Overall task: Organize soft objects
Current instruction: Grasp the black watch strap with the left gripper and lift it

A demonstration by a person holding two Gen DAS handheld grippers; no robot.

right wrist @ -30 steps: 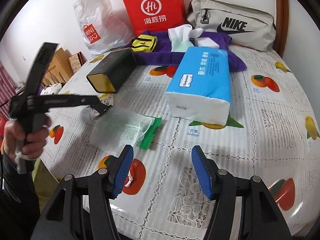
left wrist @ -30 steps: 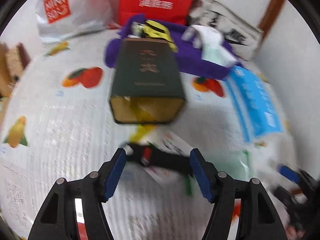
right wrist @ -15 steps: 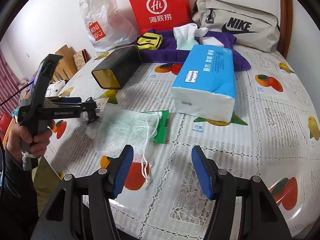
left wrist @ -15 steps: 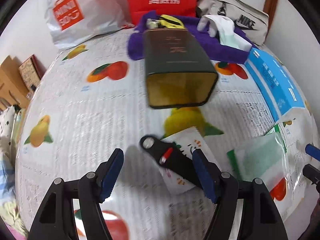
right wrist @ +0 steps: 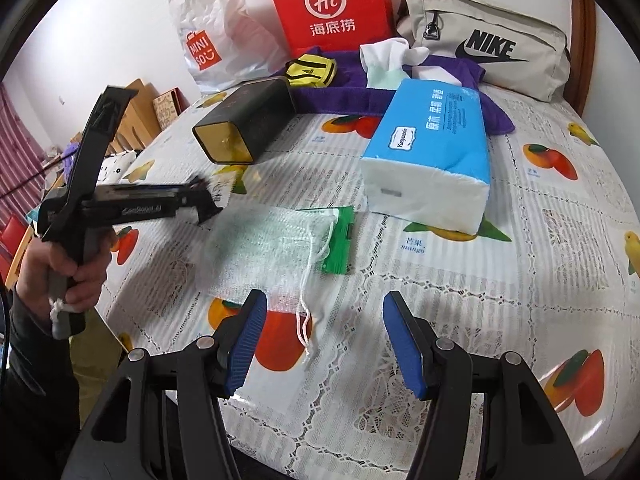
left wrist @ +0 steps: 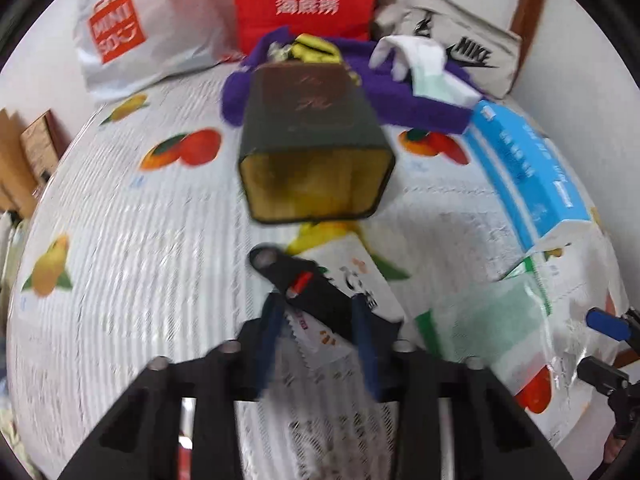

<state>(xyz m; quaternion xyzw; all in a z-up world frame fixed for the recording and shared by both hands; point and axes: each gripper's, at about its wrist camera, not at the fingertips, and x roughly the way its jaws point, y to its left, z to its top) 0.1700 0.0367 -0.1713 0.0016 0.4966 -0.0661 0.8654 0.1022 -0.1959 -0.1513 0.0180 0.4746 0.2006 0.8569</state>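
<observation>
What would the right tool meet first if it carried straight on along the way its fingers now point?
Most likely the mesh drawstring bag lying flat on the tablecloth just ahead of the open right tool; its white cord trails nearest. Depth is hard to judge here.

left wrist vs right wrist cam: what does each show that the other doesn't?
Left wrist only: the left gripper closing on a black strap that lies on a small printed packet; blurred, so contact is unclear.

Right wrist only: the right gripper open with nothing between its pads, above the mesh bag's string, and the hand holding the left gripper from the side.

Both: dark tin, blue tissue pack, mesh bag, purple cloth, red bag, Nike bag.
</observation>
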